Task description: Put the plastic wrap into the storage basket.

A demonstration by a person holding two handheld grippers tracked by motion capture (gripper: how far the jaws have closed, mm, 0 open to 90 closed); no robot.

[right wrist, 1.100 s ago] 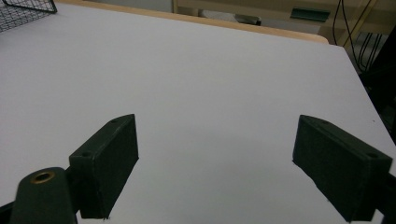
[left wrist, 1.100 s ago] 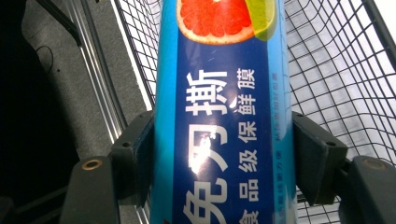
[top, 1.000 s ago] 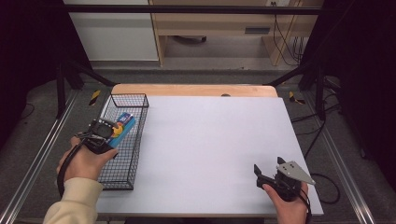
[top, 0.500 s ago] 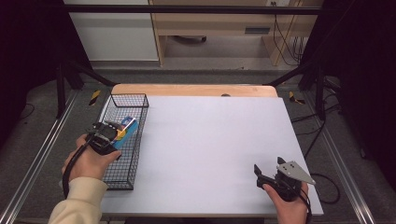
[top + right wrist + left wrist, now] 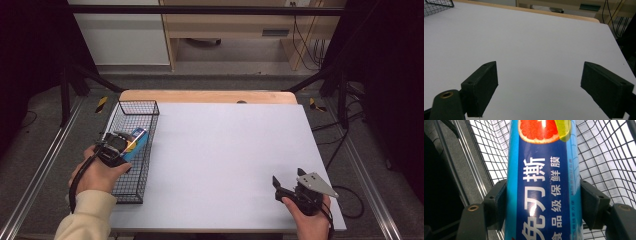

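Observation:
A long blue box of cling film, printed with a grapefruit slice and white Chinese letters, is clamped between the jaws of my left gripper, which is shut on it. It hangs inside and just above the black wire basket at the table's left edge. My right gripper rests near the table's front right corner, its jaws wide open over bare white tabletop with nothing between them.
The white table has a wooden strip along its far edge. A metal rail runs along the floor left of the basket. Cables lie on the floor at the right.
My left gripper has shifted slightly with the blue box, staying over the basket's middle. The right gripper has kept still.

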